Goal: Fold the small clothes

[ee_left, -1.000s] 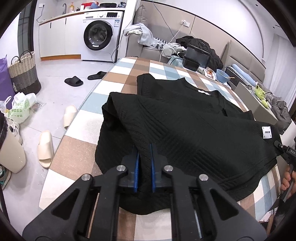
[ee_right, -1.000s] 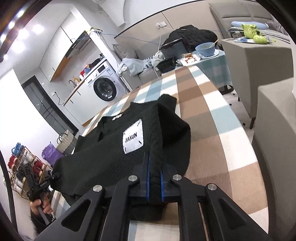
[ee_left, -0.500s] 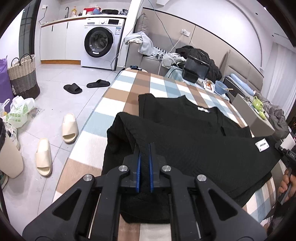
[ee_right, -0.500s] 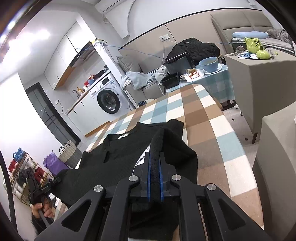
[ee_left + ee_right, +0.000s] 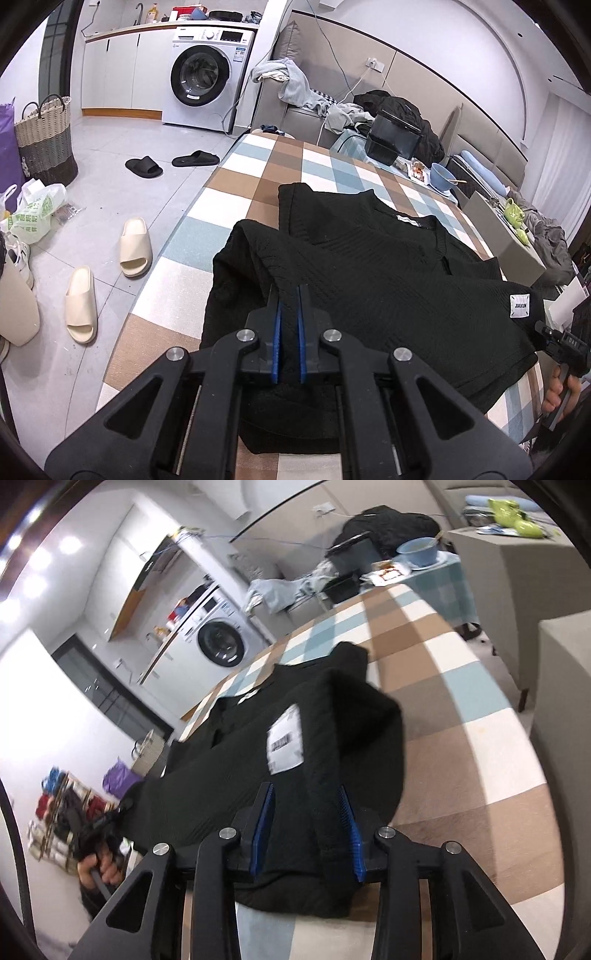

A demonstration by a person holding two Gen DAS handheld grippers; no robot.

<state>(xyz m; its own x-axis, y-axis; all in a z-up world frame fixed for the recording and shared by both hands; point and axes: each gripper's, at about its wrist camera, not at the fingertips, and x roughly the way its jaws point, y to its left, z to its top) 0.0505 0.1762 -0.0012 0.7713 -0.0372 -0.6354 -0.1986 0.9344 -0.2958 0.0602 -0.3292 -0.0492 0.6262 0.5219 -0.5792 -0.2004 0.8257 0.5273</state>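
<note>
A black knit top (image 5: 388, 288) with a white label (image 5: 519, 305) lies on the checked table (image 5: 258, 177), its lower half folded up over the upper half. My left gripper (image 5: 289, 291) is shut on the folded hem at the garment's left side. My right gripper (image 5: 306, 794) is open; its blue pads (image 5: 266, 812) straddle the cloth (image 5: 295, 775) near the white label (image 5: 286, 740), with the hem lying loose between them. The right wrist view is motion-blurred.
A blue bowl (image 5: 443, 176), a black box (image 5: 391, 142) and clothes stand at the table's far end. Slippers (image 5: 135, 247), a wicker basket (image 5: 46, 140) and bags lie on the floor to the left. A grey cabinet (image 5: 561, 686) stands to the right of the table.
My right gripper has opened and let go of the hem. Both grippers carried the hem forward over the top. The left gripper stays shut on the cloth.
</note>
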